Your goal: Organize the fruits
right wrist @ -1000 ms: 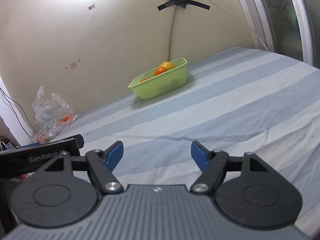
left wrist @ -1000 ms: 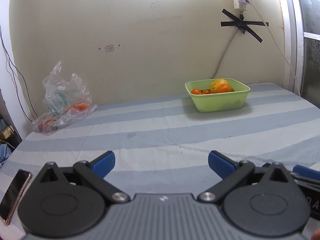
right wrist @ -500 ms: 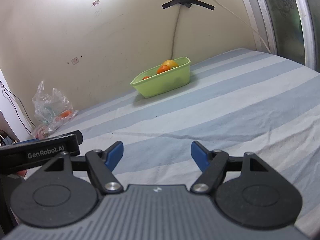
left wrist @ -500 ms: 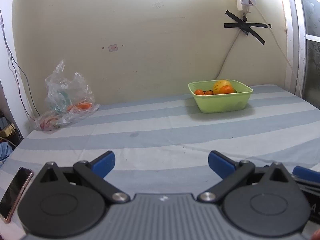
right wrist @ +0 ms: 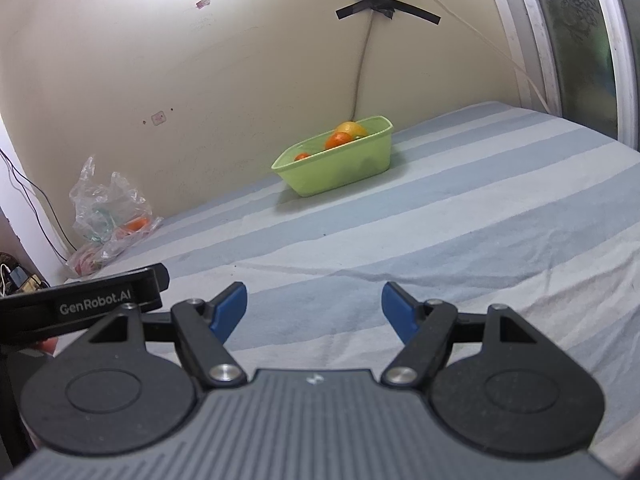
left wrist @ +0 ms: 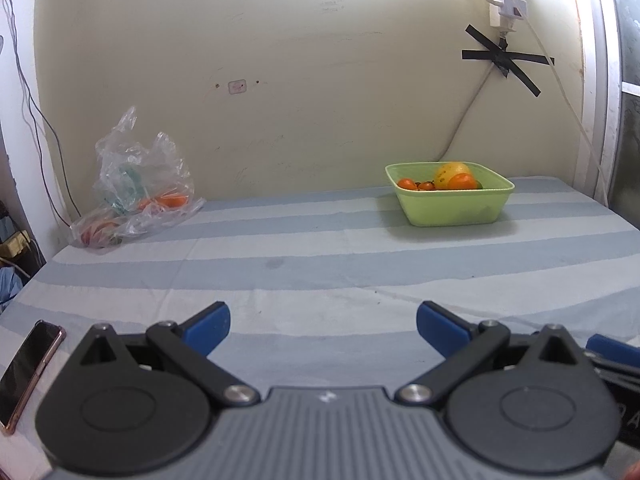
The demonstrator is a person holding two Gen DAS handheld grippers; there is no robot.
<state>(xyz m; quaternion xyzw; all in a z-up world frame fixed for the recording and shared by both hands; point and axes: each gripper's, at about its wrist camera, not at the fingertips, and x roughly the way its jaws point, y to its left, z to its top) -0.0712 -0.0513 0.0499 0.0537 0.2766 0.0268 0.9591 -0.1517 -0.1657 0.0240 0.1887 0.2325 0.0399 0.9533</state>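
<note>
- Still nothing has changed: your left gripper (left wrist: 322,322) and right gripper (right wrist: 314,306) hover spread wide, empty.
- Fruit waits in the green tub (left wrist: 456,210) and plastic bag (left wrist: 136,188), well apart, so sorting hasn't begun.

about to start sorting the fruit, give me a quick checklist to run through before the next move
1. Left gripper jaws open, nothing between them: ok.
2. Right gripper jaws open, nothing between them: ok.
3. Green tub upright by the wall, with room left: ok.
4. Plastic bag open enough to reach the fruit: cannot tell.
5. Striped sheet bare between grippers and bag: ok.
6. Phone lying at the near left edge of the sheet: not ok.
</note>
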